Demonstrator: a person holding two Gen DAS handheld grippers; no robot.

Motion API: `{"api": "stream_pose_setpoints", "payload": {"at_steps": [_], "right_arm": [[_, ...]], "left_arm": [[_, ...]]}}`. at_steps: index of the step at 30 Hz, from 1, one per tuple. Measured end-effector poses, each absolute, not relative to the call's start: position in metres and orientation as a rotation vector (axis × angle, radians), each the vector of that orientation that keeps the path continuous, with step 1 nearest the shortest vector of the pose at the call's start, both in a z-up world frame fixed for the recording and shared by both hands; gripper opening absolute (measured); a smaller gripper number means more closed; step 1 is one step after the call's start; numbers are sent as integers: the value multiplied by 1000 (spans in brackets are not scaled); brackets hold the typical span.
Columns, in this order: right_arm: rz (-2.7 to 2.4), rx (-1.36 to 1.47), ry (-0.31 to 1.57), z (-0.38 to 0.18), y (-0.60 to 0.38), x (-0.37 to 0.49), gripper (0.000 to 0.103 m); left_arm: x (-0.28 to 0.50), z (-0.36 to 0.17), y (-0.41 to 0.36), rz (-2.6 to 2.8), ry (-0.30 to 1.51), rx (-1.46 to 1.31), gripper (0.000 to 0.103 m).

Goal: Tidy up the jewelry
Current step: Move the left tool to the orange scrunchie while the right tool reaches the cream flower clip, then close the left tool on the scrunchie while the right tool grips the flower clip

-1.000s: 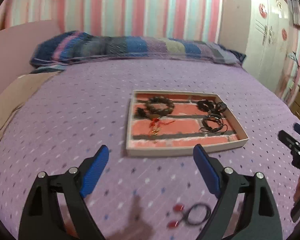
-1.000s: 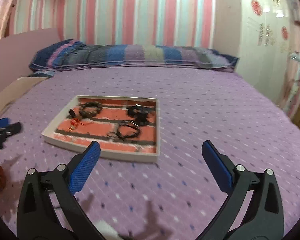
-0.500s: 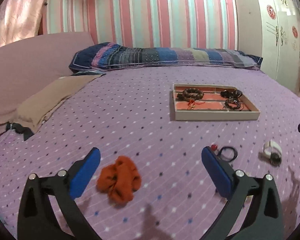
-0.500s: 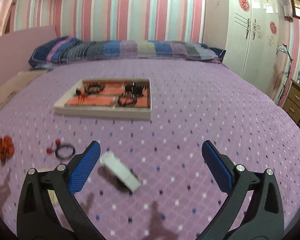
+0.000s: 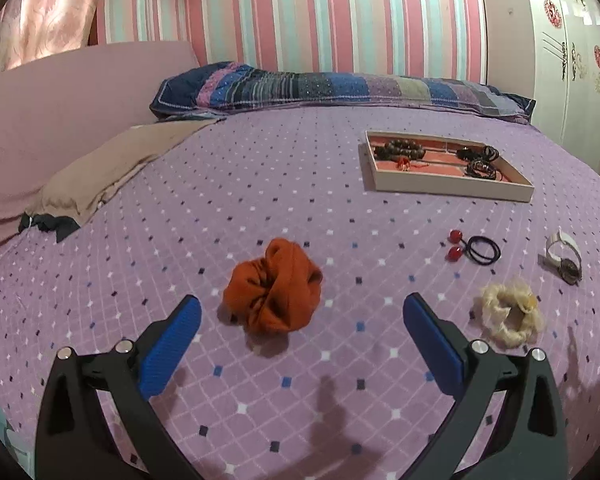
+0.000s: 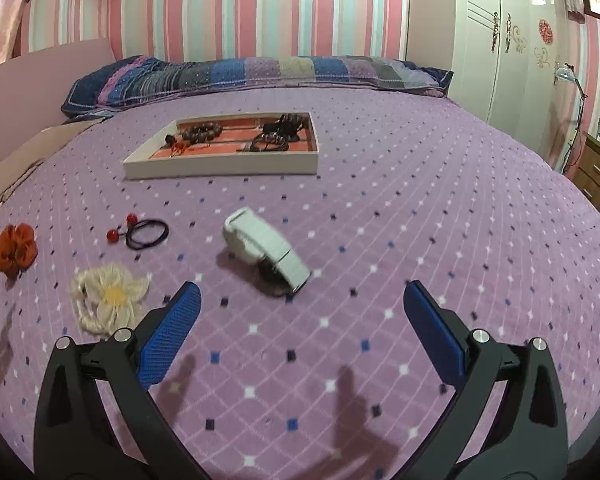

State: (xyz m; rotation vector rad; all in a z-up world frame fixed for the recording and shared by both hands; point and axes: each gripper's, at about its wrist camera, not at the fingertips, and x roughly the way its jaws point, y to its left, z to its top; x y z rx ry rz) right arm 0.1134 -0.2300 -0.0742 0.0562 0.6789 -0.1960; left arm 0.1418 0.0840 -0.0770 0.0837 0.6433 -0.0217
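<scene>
A: Left wrist view: our left gripper (image 5: 302, 320) stands wide open and empty over the purple bedspread (image 5: 220, 208), the orange scrunchie (image 5: 274, 290) lying just past its pads.

B: Further right we see the black hair tie with red beads (image 5: 476, 249), the cream flower scrunchie (image 5: 508, 314) and the white watch (image 5: 562, 256). The tray (image 5: 448, 190) with bracelets sits well beyond.

A: In the right view, our right gripper (image 6: 302, 316) is open too, holding nothing, the watch just ahead.
</scene>
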Motion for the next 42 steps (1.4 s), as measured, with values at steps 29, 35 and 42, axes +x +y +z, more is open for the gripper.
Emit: {"api": "stream_pose_setpoints", "payload": {"at_steps": [29, 35, 42], "right_arm": [[-81, 67, 781, -108, -132, 156, 98], [-70, 77, 818, -118, -130, 162, 89], [-35, 86, 838, -123, -126, 171, 67]], "left_arm": [[195, -108, 115, -44, 721, 111, 99], [204, -115, 116, -63, 746, 114, 99], [212, -119, 113, -88, 753, 124, 98]]}}
